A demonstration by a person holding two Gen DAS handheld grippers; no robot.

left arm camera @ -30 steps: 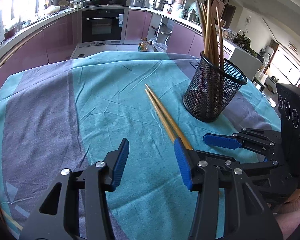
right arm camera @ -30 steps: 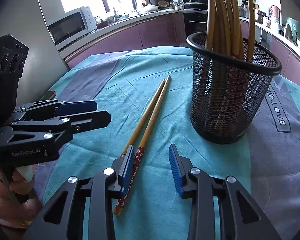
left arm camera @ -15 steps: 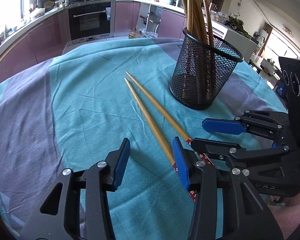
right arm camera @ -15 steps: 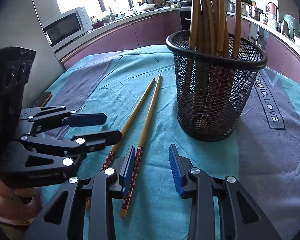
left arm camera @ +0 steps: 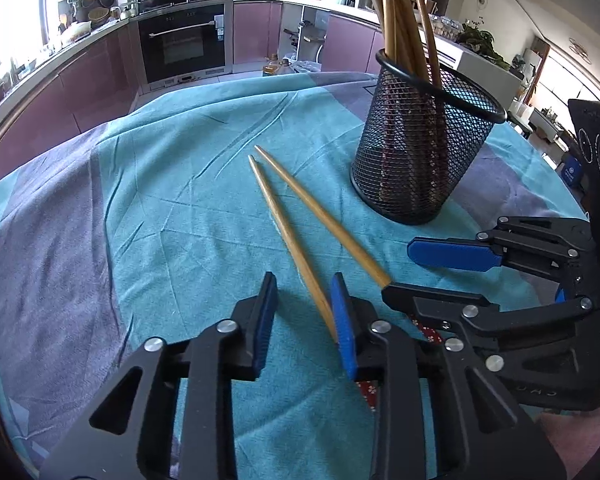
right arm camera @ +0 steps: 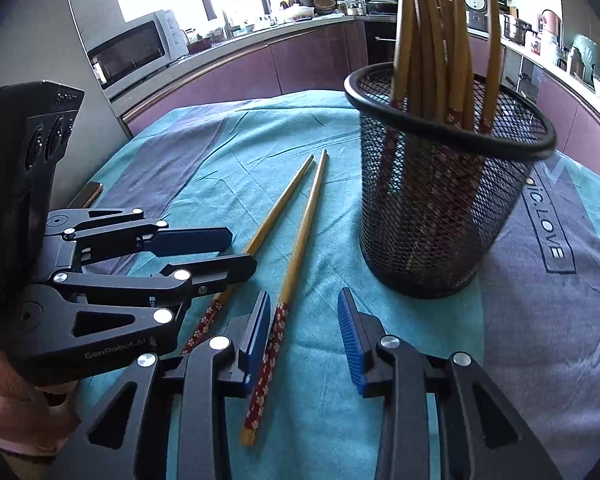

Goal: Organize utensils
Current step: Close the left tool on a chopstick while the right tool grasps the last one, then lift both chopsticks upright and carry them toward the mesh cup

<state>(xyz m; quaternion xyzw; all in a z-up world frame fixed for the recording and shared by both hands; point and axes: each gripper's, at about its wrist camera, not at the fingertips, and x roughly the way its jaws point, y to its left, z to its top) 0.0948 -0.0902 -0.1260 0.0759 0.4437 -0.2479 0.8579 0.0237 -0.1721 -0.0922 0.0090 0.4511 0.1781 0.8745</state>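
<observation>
Two loose bamboo chopsticks w/ red flowered handle ends lie on the desk, on the teal-and-grey cloth (left arm camera: 172,216), tips pointing away toward the kitchen units. They sit side by side, tips nearly meeting, handle ends spread a bit.

Left tool (left arm camera: 303,316) is low over the cloth, pointing steeply down. Its jaws have just been closing in but there's a gap yet: the left-hand chopstick (left arm camera: 288,236) runs into that gap and lies right against the blue pad on the right finger (left arm camera: 342,320); the other pad stands clear of it. So jaws apart, not clamped, stick on the cloth.

Right tool (right arm camera: 304,332) sits just beside it, jaws apart too. In the right wrist view the right-hand chopstick (right arm camera: 300,248) passes just inside the left blue pad (right arm camera: 258,332), its flowered end reaching back under the tool; can't tell whether pad and stick touch. Nothing squeezed. In the left wrist view that same stick (left arm camera: 328,224) vanishes under the right tool's black finger.

Black wire-mesh cup (right arm camera: 440,216) stands upright on the cloth near the loose pair, to their right, already full of more bamboo chopsticks (right arm camera: 428,40) standing handle-down, tips fanning up.

A hand (right arm camera: 8,404) grips the left tool's handle, seen at the right view's edge.
</observation>
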